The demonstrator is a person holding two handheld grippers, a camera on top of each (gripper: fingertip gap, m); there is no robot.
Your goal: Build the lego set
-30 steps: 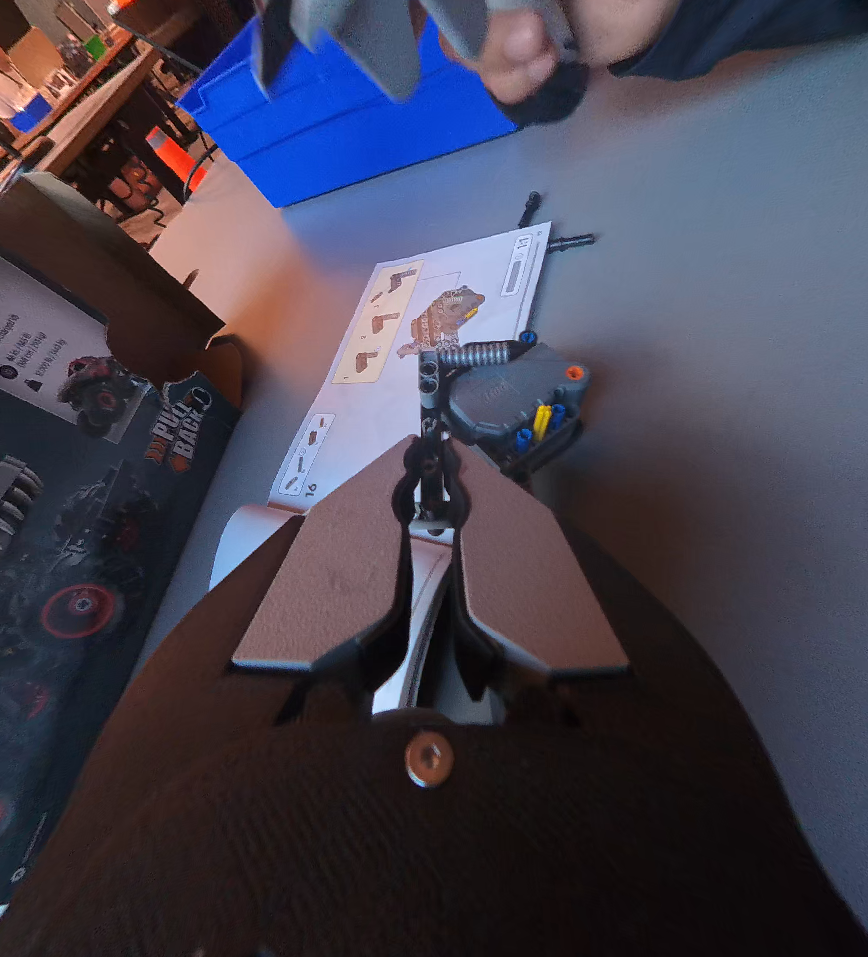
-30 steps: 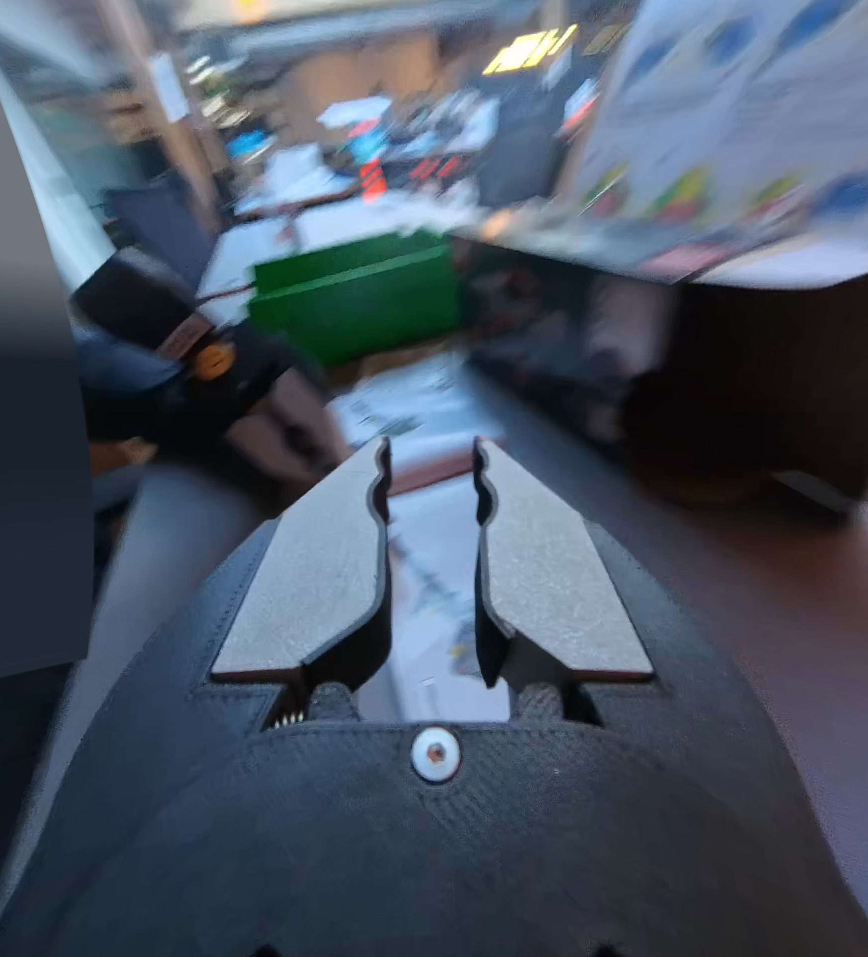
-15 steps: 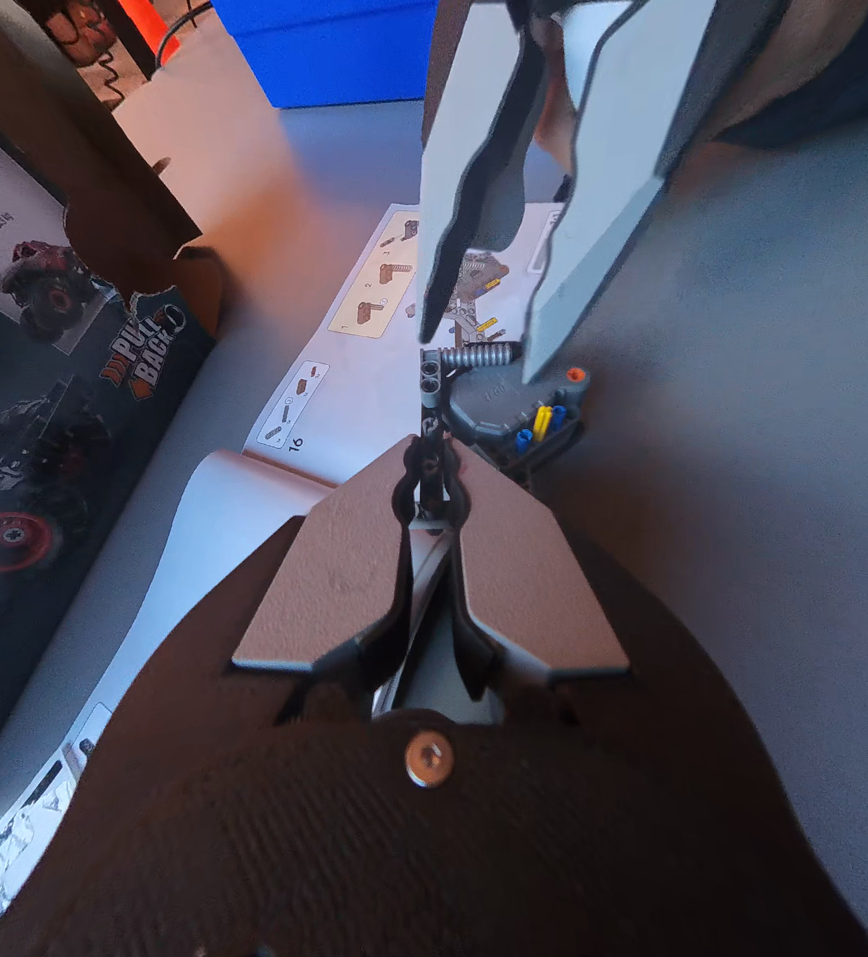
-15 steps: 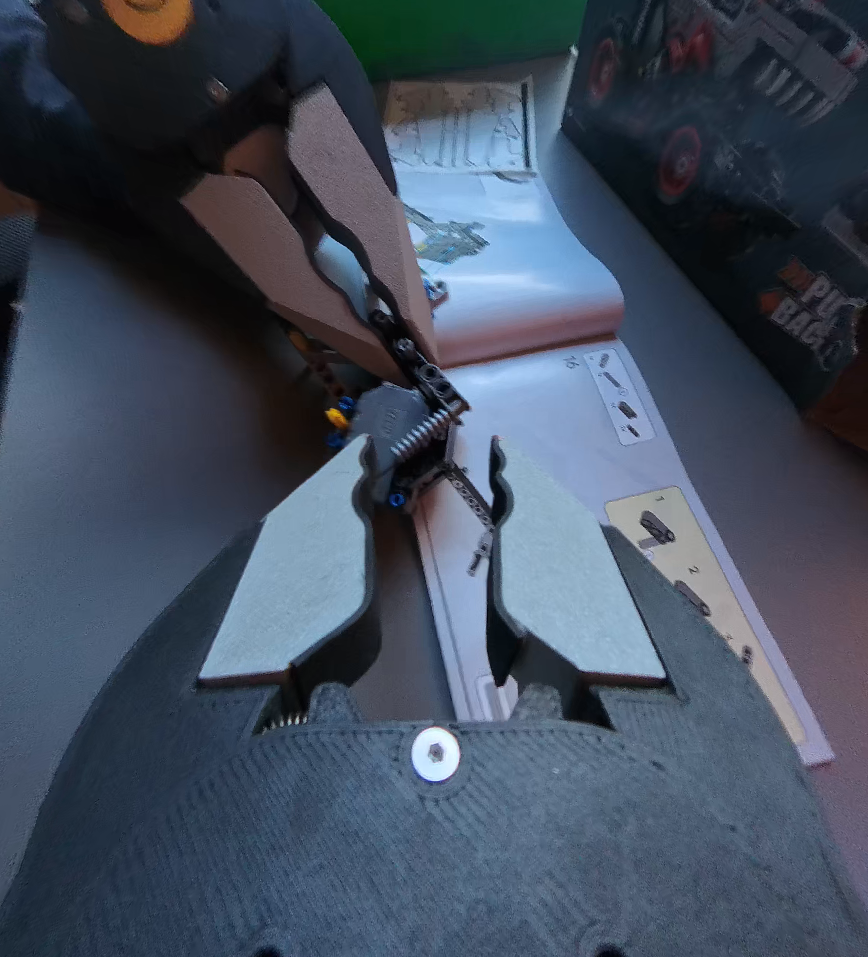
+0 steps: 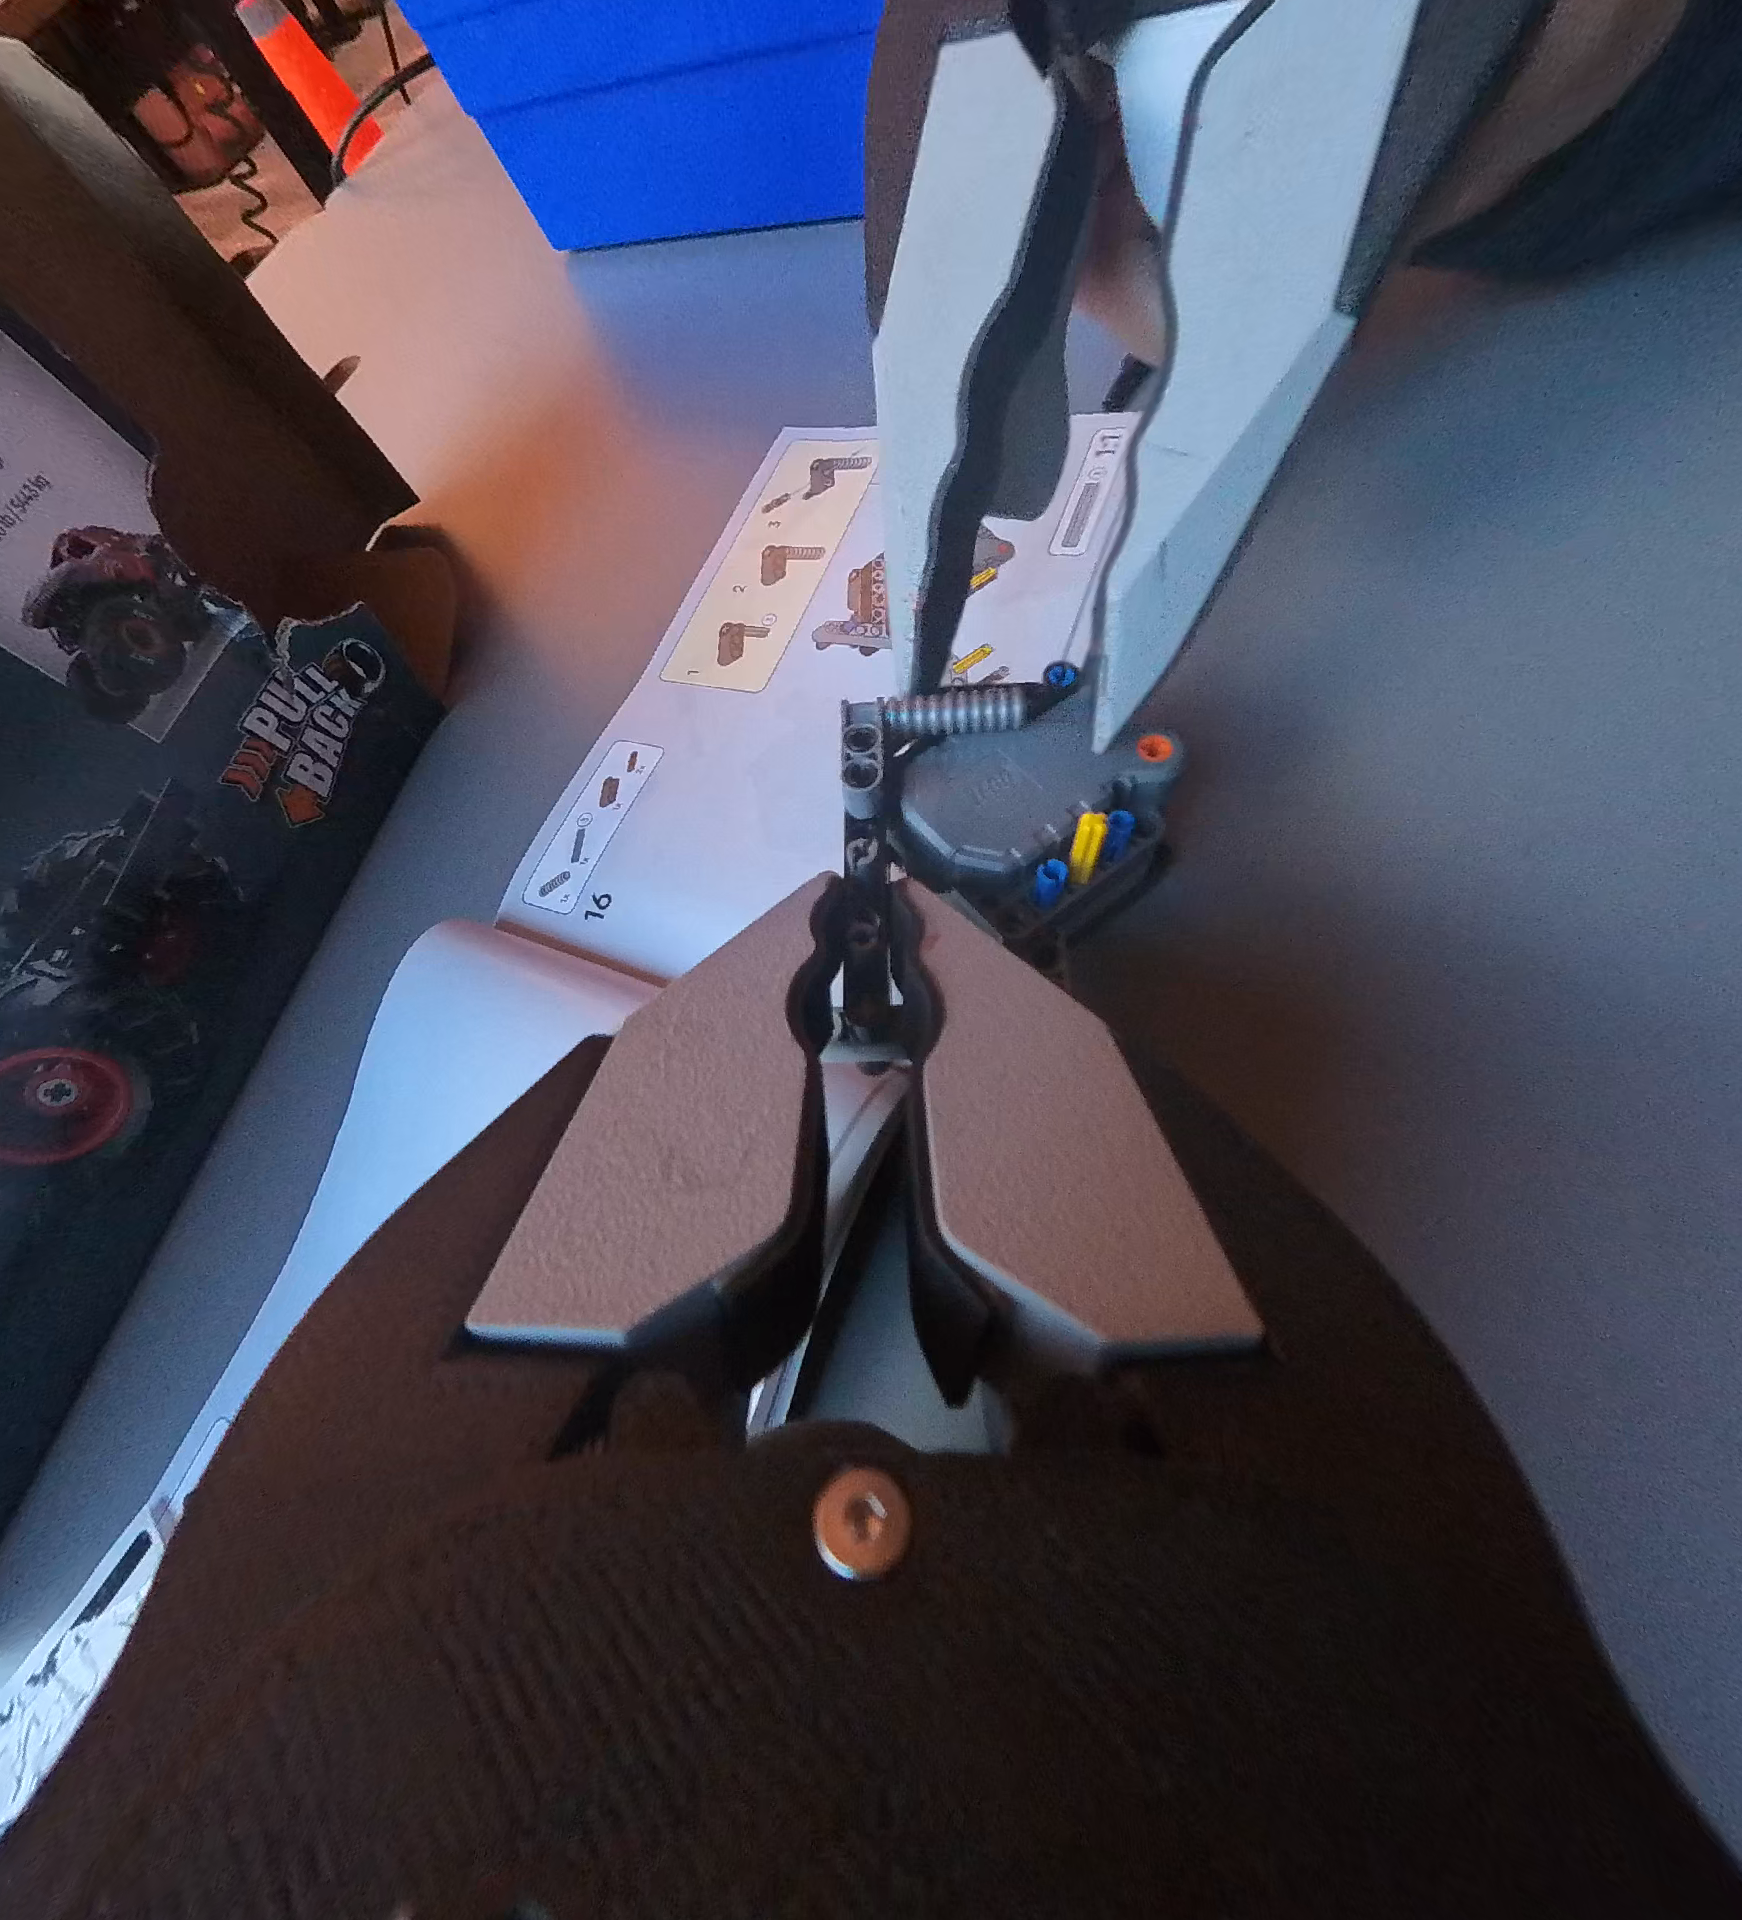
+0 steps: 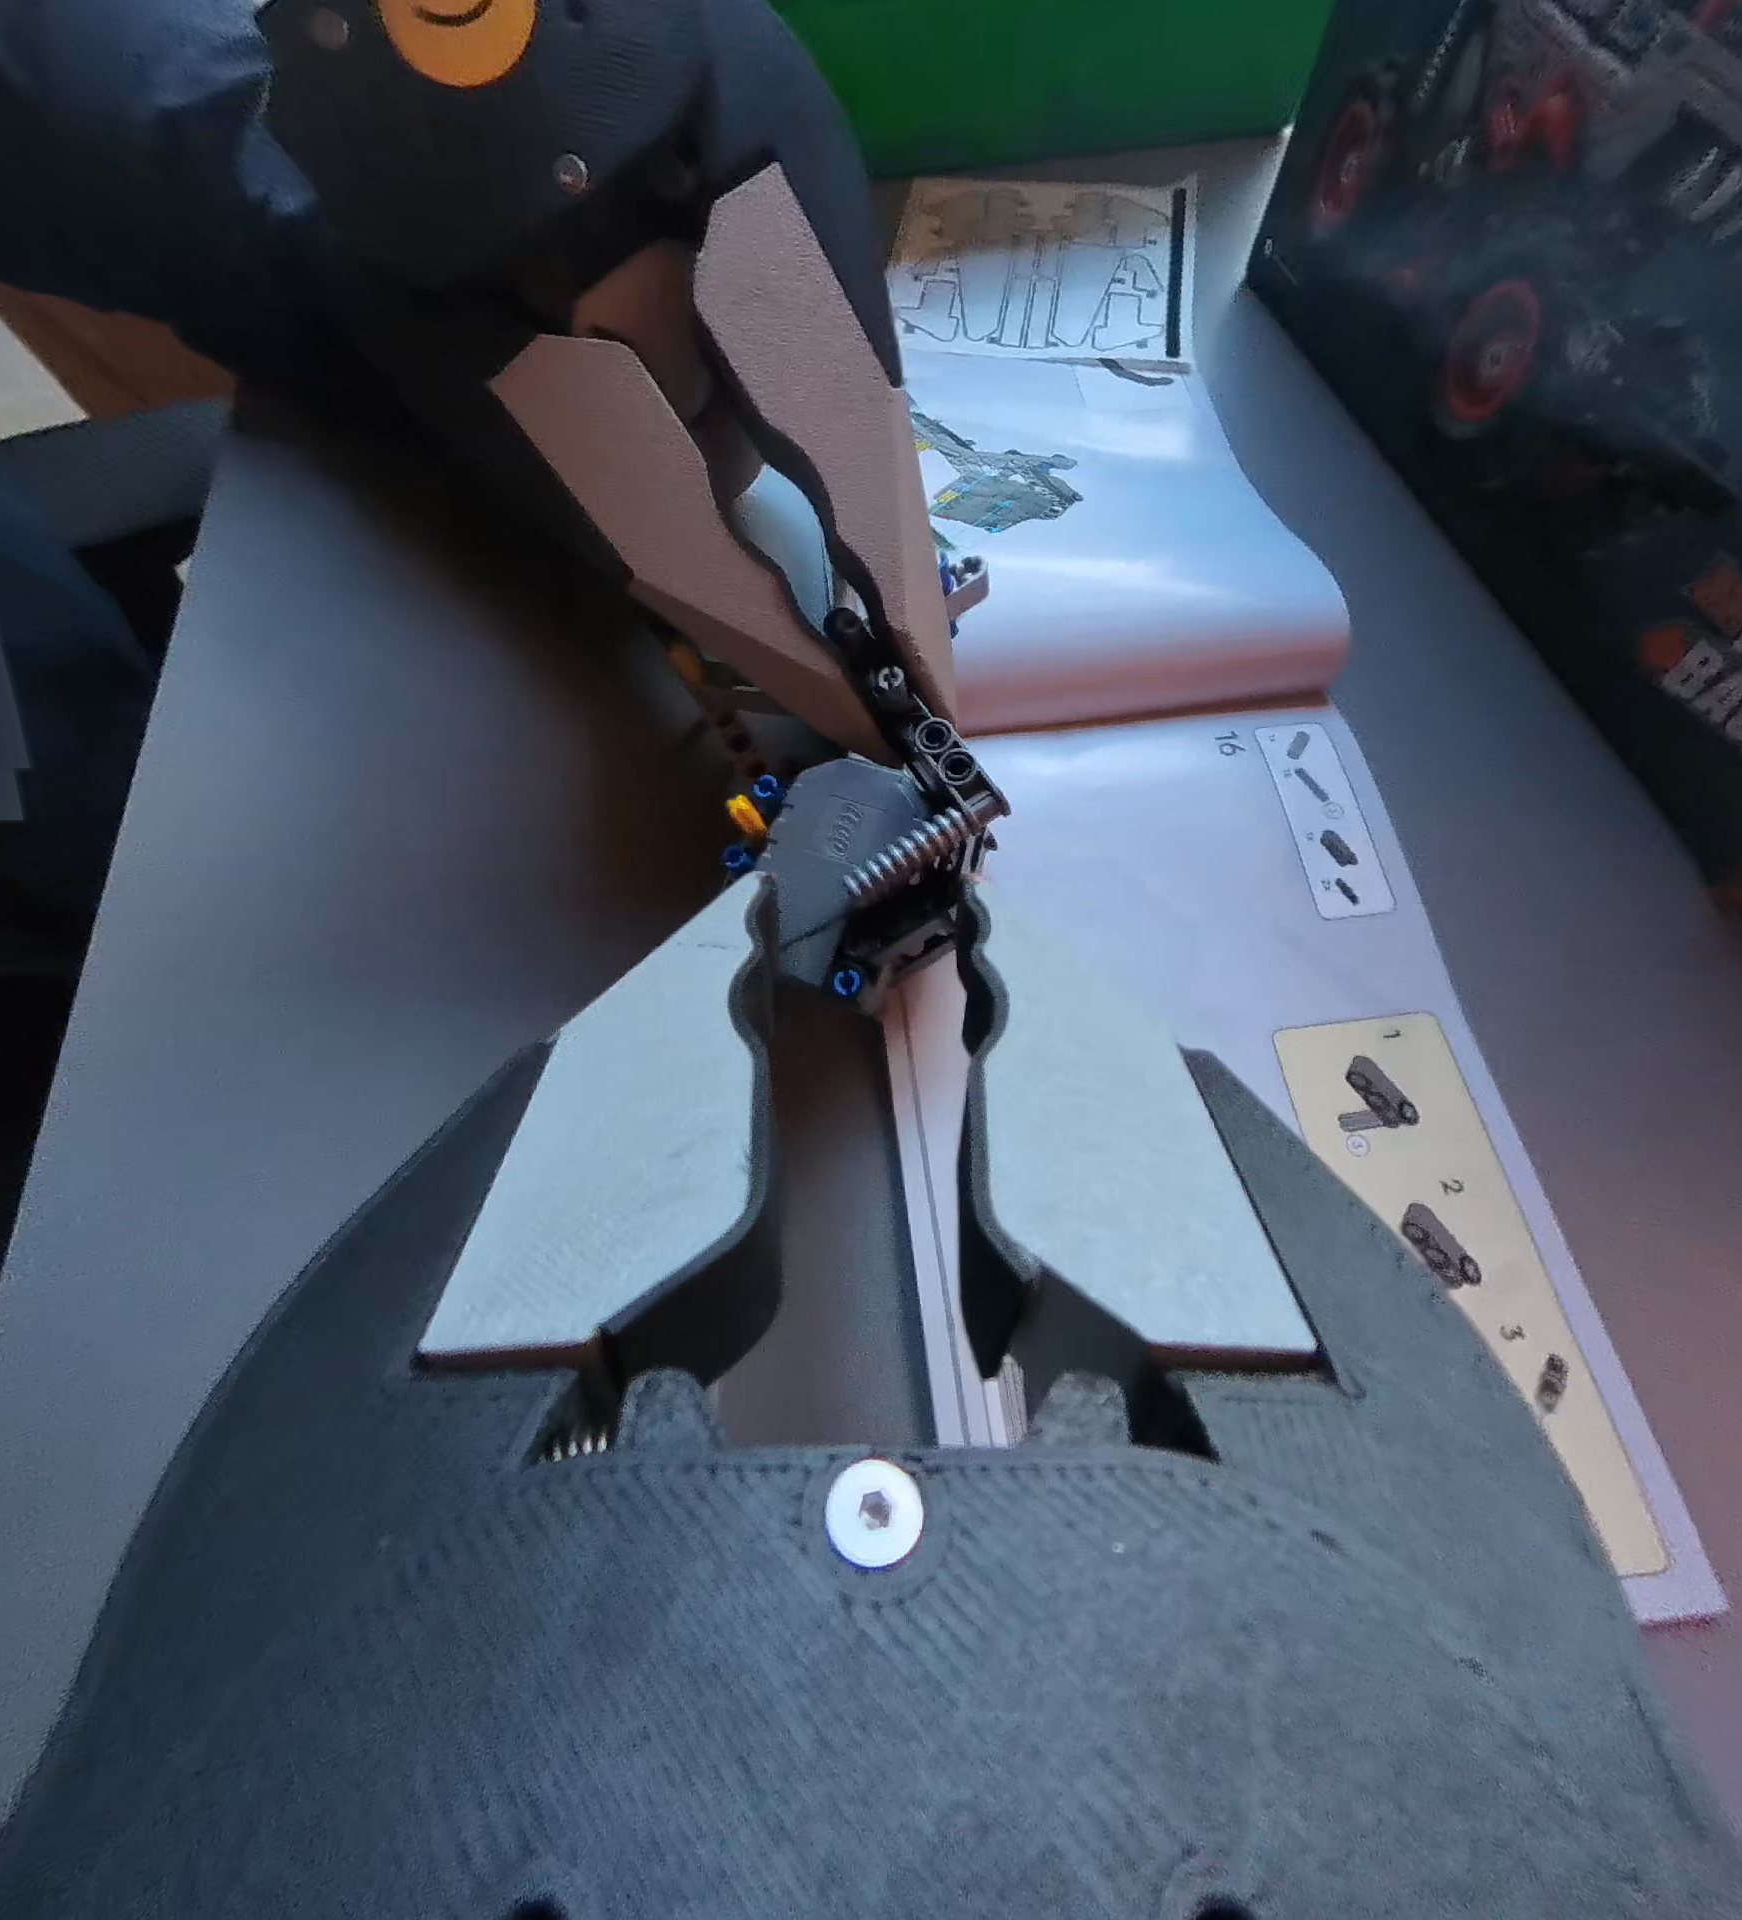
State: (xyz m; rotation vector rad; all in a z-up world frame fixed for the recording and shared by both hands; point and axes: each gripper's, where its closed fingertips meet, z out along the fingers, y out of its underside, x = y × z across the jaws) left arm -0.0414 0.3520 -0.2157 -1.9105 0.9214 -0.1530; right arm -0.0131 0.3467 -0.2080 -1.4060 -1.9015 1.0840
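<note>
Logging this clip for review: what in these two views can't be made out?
- Left wrist view: the lower end of the black beam is hidden between the left claw's fingers.
- Right wrist view: whether the right claw touches the grey motor block is unclear; its tips only flank it.
- Both views: the booklet is partly covered by the claws.
- Right wrist view: the box is cut off by the frame edge and blurred.
</note>
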